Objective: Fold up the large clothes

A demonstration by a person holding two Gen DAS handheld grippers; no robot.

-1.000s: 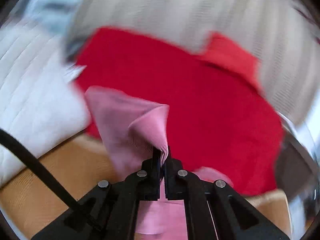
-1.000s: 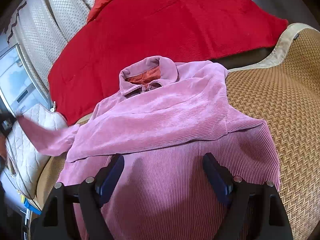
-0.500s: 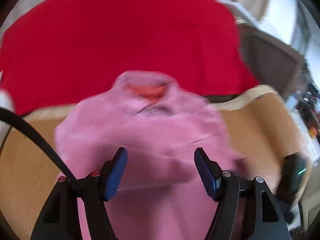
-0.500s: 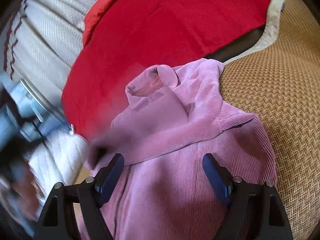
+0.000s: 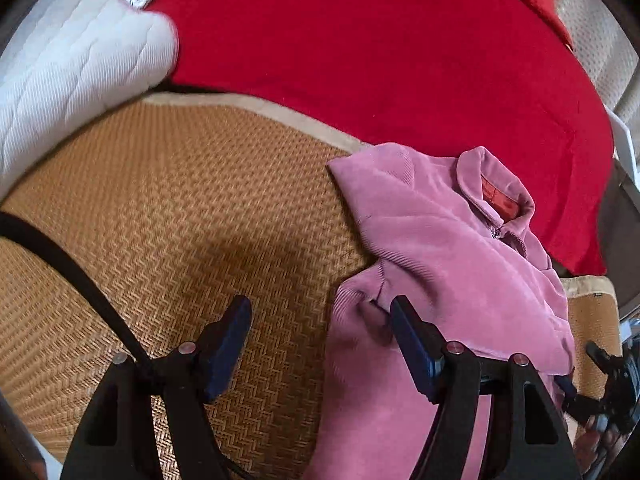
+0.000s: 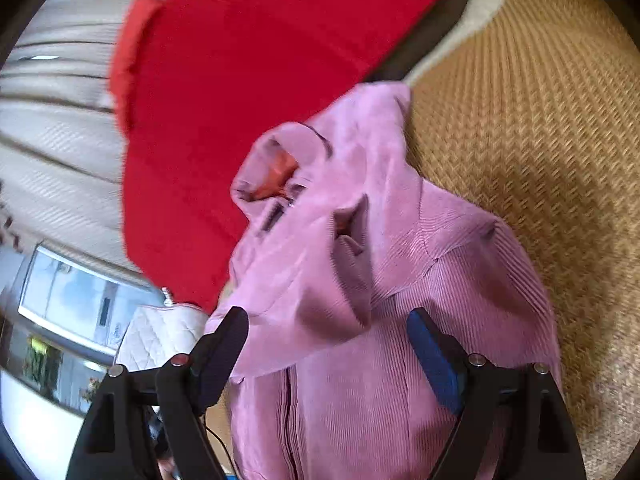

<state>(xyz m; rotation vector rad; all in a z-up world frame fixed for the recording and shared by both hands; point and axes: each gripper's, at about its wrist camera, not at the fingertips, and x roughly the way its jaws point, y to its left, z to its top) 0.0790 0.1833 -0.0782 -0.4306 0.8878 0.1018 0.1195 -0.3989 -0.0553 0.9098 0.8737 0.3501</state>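
Both sleeves lie folded across the pink jacket [image 5: 452, 240], ahead and right of the spread, empty left tongs [image 5: 320, 332]. The right tongs [image 6: 328, 340], narrowing but empty, hover over its body. A careless grab could drag those sleeves loose. Left, the woven mat [image 5: 168, 208] offers room; beyond lies the red blanket [image 5: 380, 60].

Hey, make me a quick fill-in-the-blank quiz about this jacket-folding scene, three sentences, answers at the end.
1. The pink jacket lies on a woven ____ mat.
2. Behind the jacket is a ____ blanket.
3. The left gripper is ____, holding nothing.

Answers: tan; red; open
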